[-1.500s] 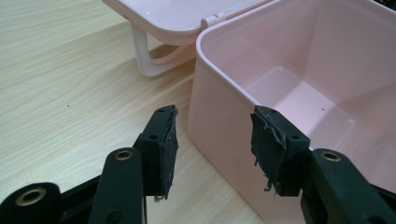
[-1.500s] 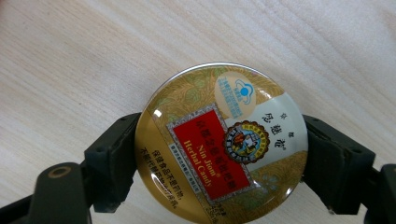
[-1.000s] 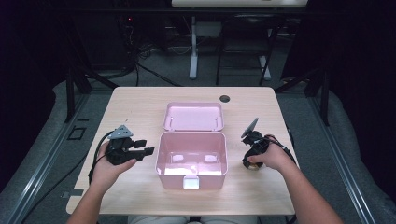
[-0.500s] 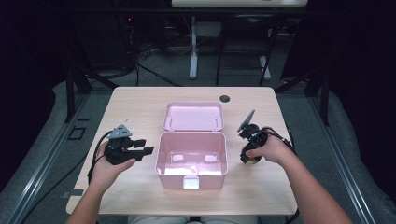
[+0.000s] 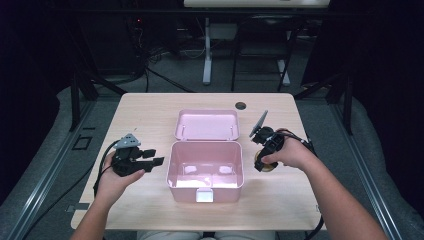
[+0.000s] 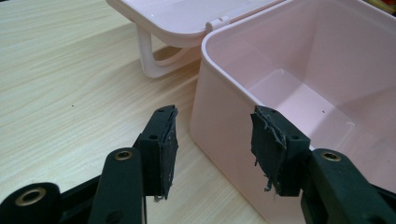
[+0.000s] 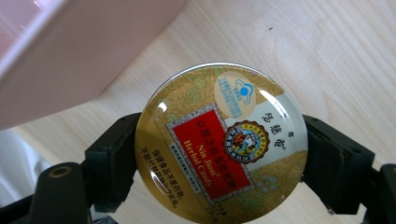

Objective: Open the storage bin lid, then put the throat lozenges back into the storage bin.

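At frame left the left gripper [image 5: 156, 157] gapes empty, while the right gripper [image 5: 263, 164], mid-right, points down, jaws clamped.

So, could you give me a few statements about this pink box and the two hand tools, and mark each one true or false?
1. The pink box stands open, its lid lying back on the table. True.
2. The right gripper holds a round candy tin between its jaws. True.
3. The left gripper is clamped on the wall of the box. False: its jaws stand open beside the box's corner, with nothing pressed between them.
4. The candy tin already lies inside the box. False: it is held to the right of the box, outside it, in the high view.
5. The tin's label has a red panel reading Herbal Candy. True.
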